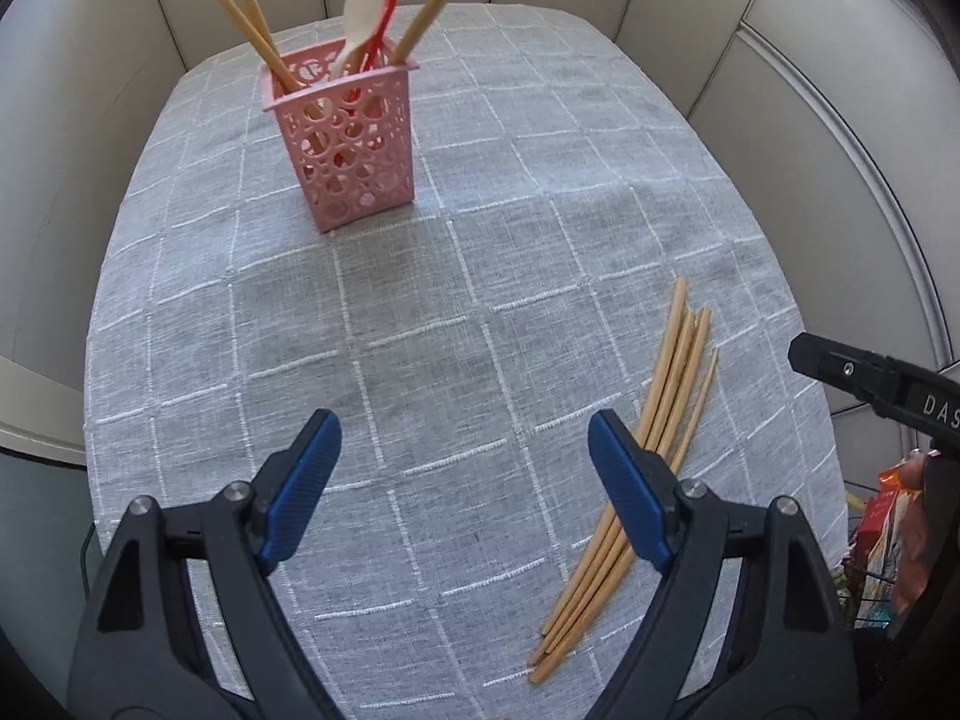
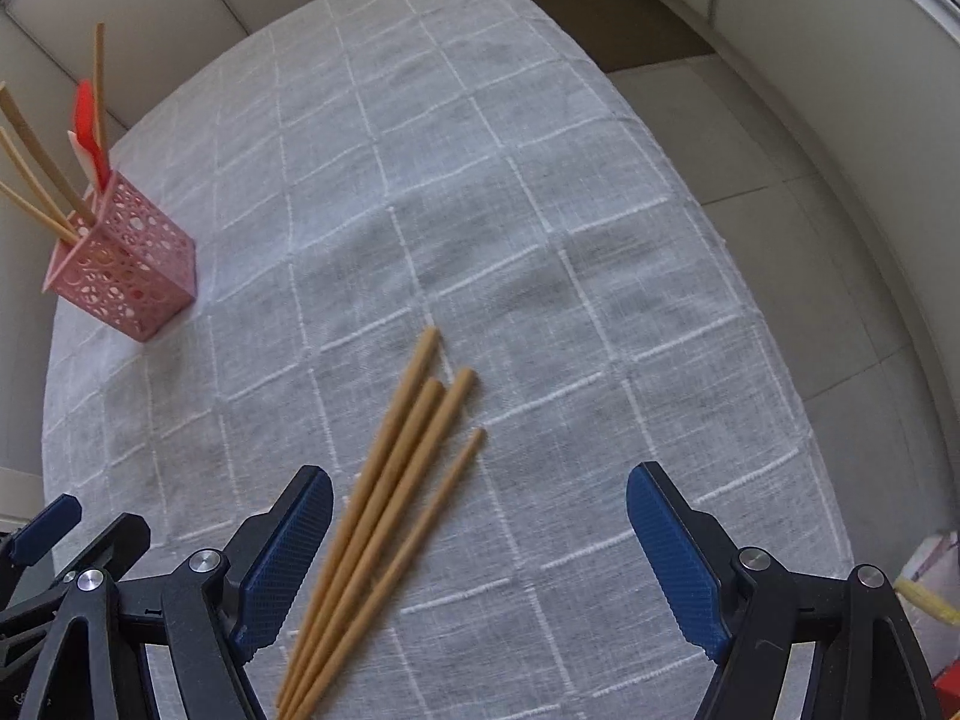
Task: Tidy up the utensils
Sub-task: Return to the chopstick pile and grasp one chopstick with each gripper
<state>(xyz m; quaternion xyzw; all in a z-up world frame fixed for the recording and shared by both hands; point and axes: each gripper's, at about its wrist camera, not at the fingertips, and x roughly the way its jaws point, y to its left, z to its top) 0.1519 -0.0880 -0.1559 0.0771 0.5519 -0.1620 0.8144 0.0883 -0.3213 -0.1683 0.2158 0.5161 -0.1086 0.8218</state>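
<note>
Right wrist view: right tool (image 2: 480, 516) wide, empty; loose chopsticks (image 2: 384, 510) lie low centre on worktop (image 2: 600, 300), beside its left pad. Left tool (image 1: 465, 456) wide too. Centre over bundle, pinch mid-length, lift level toward pink holder (image 2: 129, 276) upper left.

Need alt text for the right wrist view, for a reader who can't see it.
The open right gripper hangs over a bundle of wooden chopsticks lying on a grey checked tablecloth. At far left a pink perforated holder stands upright, holding more chopsticks and a red utensil.
</note>
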